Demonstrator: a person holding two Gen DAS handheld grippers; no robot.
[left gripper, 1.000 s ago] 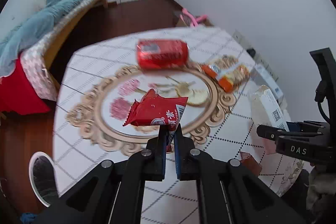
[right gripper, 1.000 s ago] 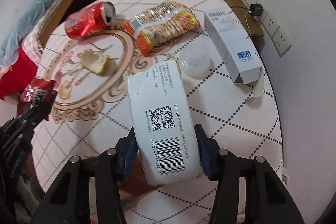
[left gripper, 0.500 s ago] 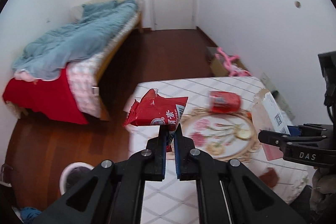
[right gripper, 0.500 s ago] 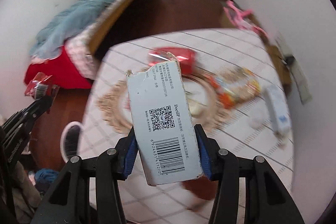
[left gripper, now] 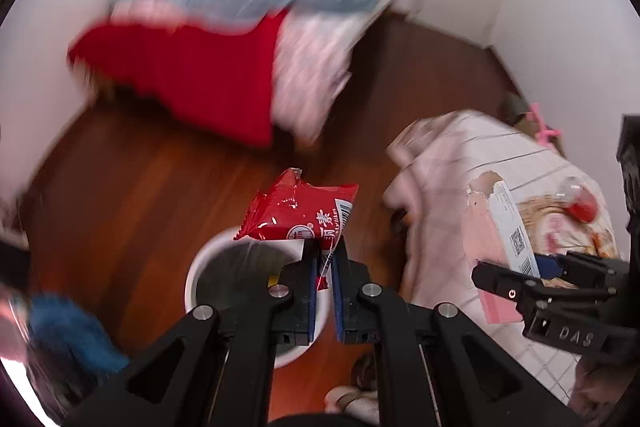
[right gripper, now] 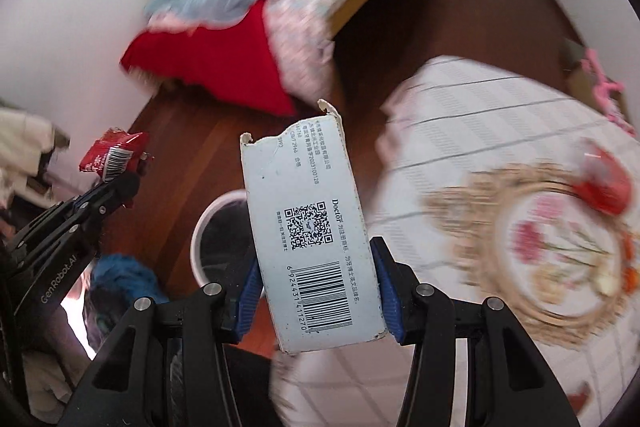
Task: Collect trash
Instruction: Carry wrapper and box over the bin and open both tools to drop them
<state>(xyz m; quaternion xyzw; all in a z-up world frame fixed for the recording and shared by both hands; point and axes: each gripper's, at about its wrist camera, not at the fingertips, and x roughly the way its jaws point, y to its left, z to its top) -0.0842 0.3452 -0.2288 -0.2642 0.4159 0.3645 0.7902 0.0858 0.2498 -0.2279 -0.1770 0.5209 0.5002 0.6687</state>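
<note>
My left gripper [left gripper: 325, 259] is shut on a red snack wrapper [left gripper: 298, 213] and holds it above a round white trash bin [left gripper: 200, 267] on the wooden floor. My right gripper [right gripper: 316, 267] is shut on a torn white box [right gripper: 308, 223] with a barcode, held over the floor beside the table edge; the bin [right gripper: 200, 231] shows partly behind the box. The right gripper with the box [left gripper: 508, 223] shows at the right of the left wrist view. The left gripper with the wrapper [right gripper: 112, 157] shows at the left of the right wrist view.
A table with a checked cloth [right gripper: 480, 115] stands to the right, bearing a red can [right gripper: 608, 183]. A bed with red and blue covers [left gripper: 224, 39] lies beyond. A blue cloth [left gripper: 68, 335] lies on the floor left of the bin.
Both grippers have swung left, away from the table and down toward the floor. The white bin is now right below the wrapper and behind the box. Both still hold their items.
</note>
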